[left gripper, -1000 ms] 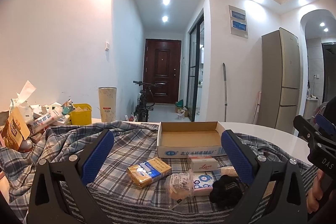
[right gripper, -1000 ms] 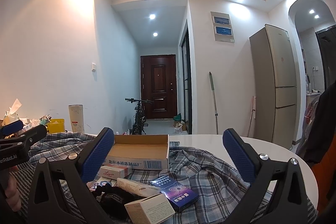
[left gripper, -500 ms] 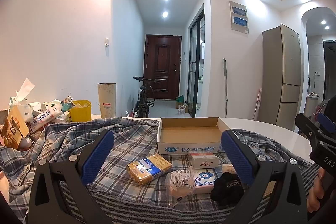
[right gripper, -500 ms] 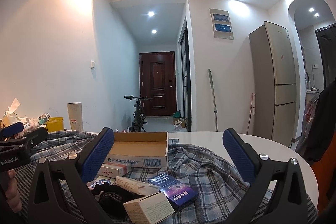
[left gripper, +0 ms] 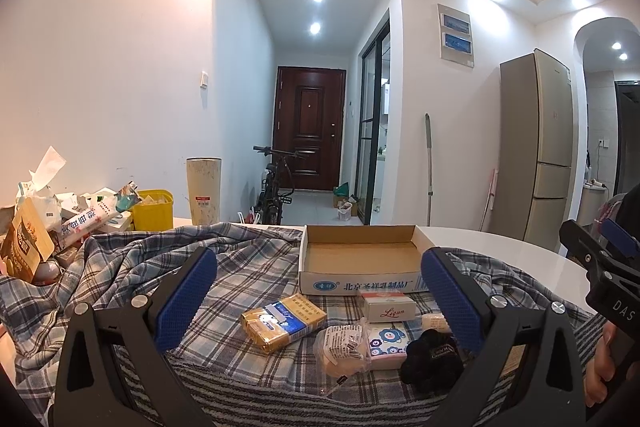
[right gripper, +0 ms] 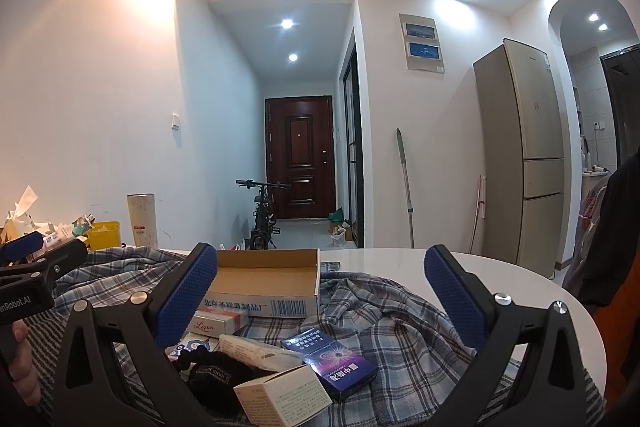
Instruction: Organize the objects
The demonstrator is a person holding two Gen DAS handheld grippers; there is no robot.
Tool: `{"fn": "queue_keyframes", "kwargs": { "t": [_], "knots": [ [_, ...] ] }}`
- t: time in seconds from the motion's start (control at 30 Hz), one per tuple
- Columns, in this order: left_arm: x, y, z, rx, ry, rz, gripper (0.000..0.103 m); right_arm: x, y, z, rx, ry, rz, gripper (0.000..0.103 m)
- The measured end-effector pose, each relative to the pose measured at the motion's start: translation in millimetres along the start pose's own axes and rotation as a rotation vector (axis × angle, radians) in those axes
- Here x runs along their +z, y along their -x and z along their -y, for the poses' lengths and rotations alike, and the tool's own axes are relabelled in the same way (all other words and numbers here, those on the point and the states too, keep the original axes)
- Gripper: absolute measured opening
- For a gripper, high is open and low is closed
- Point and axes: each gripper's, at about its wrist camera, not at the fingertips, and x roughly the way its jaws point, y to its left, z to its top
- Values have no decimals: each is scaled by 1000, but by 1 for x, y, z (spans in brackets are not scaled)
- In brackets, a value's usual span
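An open, empty cardboard box (left gripper: 360,261) (right gripper: 266,283) rests on a plaid cloth (left gripper: 132,267). In front of it lie a gold and blue pack (left gripper: 284,321), a white "Liqun" box (left gripper: 386,309) (right gripper: 218,323), a wrapped bun (left gripper: 344,345), a pink cartoon pack (left gripper: 386,343) and a black pouch (left gripper: 432,357) (right gripper: 218,373). A dark blue pack (right gripper: 330,363) and a cream box (right gripper: 282,395) sit nearer the right gripper. My left gripper (left gripper: 318,299) hangs open above the small items. My right gripper (right gripper: 320,303) is open too, empty.
A pile of snack bags (left gripper: 44,223), a yellow tub (left gripper: 154,209) and a tall cup (left gripper: 203,190) crowd the table's far left. White round tabletop (right gripper: 400,267) shows bare at the right. Beyond stand a bicycle (left gripper: 276,183), door and fridge (left gripper: 536,155).
Both views have tilted down slightly, so the box and items sit a little higher in frame. No item has moved and both grippers stay open.
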Motion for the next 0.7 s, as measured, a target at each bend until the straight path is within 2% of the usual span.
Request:
{"fn": "queue_keyframes", "kwargs": {
  "t": [0.7],
  "knots": [
    [-2, -3, 0, 6, 3, -10, 103, -2, -2, -2, -12, 8, 1, 103]
  ]
}}
